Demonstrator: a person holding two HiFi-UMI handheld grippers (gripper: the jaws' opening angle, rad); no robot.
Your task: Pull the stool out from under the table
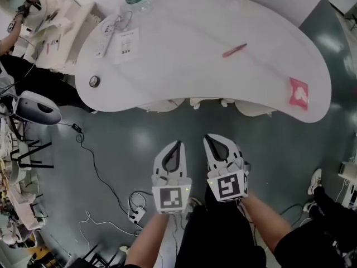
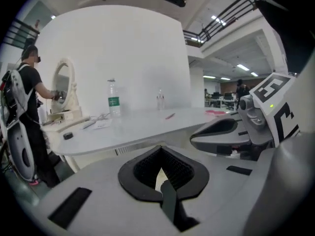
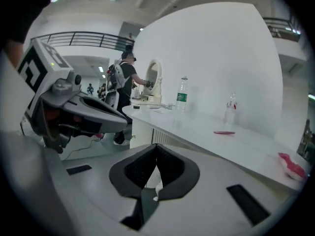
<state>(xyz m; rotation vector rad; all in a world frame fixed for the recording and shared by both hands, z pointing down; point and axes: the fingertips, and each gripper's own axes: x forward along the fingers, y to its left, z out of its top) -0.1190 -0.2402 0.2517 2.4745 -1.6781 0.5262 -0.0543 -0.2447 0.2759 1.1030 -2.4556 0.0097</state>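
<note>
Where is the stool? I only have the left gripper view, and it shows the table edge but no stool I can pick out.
Observer: In the head view, pale rounded shapes peek out from under the table's near edge. I cannot tell whether they are a stool.
Operator: Is either tool touching them?
Observer: No. The left tool and right tool hover side by side over the floor, short of that edge.
Operator: Is the right tool open?
Observer: The right gripper view shows its jaws together with nothing between them.
</note>
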